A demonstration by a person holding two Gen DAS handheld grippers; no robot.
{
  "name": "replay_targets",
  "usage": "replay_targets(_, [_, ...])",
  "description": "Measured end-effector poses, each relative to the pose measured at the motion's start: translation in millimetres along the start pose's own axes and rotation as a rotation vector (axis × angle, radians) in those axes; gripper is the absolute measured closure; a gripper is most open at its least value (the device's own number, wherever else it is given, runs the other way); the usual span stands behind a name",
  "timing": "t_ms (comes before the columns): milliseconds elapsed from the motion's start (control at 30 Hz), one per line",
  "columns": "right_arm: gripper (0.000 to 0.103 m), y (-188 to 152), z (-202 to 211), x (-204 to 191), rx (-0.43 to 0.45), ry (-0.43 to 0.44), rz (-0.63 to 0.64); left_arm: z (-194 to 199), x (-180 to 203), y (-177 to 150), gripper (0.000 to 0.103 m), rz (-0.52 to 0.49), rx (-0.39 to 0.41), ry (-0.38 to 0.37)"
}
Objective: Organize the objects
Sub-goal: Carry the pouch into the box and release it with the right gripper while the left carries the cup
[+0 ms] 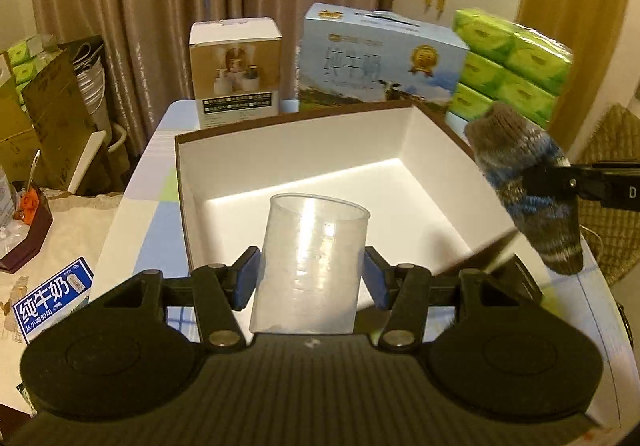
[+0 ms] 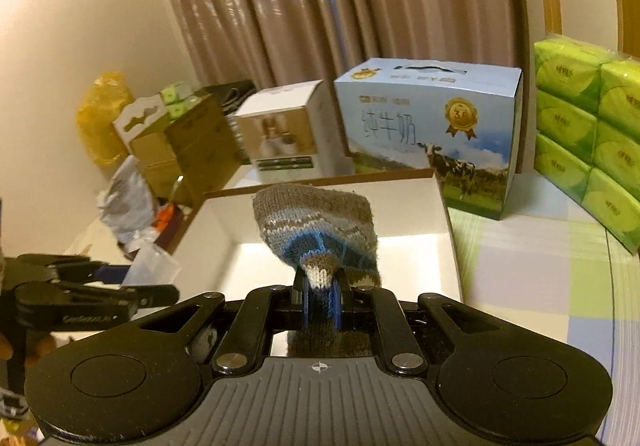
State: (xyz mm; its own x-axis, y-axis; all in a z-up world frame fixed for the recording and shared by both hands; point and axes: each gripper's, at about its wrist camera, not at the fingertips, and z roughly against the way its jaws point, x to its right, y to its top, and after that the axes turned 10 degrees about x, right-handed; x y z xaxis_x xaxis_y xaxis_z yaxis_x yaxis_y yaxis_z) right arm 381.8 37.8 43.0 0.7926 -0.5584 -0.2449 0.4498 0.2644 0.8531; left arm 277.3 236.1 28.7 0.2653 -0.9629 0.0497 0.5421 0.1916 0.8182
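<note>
On the far left of the left wrist view, a small blue milk carton lies on a cluttered side surface, near brown cardboard boxes. The left tongs are clenched on a clear plastic measuring cup, their blue pads pressing its two sides. The cup stands nearly upright, its open rim tipped slightly away, held above the near edge of a large open box with white inner walls and a brown rim. The box sits on the bench, which wears a pale checked cover, and its floor looks bare.

Behind the box stand a white and tan product box and, right of it, a blue milk case printed with a cow. Further right, a stack of green tissue packs rests at the bench's back corner. Tan curtains hang behind everything.

At the right edge, the right tongs grip a knitted sock in grey, brown and blue stripes, clamped tight on its middle. In the right wrist view the sock's wide end flops forward above the box's near wall, while its other end trails back under the tongs. From the left wrist view the sock hangs over the box's right rim.
</note>
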Motion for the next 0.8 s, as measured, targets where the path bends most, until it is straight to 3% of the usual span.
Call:
replay_targets(433, [0.092,-16,-94,34,-0.131,-0.192,0.078,-72,-21,12,0.053,0.021,-0.078,0.065])
replay_targets(467, [0.081,-20,-99,34,-0.147,-0.209,0.101,-75,-22,11,0.053,0.021,-0.084,0.068])
replay_targets(533, [0.048,-26,-105,36,-0.160,-0.231,0.133,-82,-24,9,0.053,0.022,-0.098,0.071])
replay_targets(800, [0.042,-27,-108,43,-0.169,-0.193,0.110,-105,-29,1,0.053,0.027,-0.141,0.085])
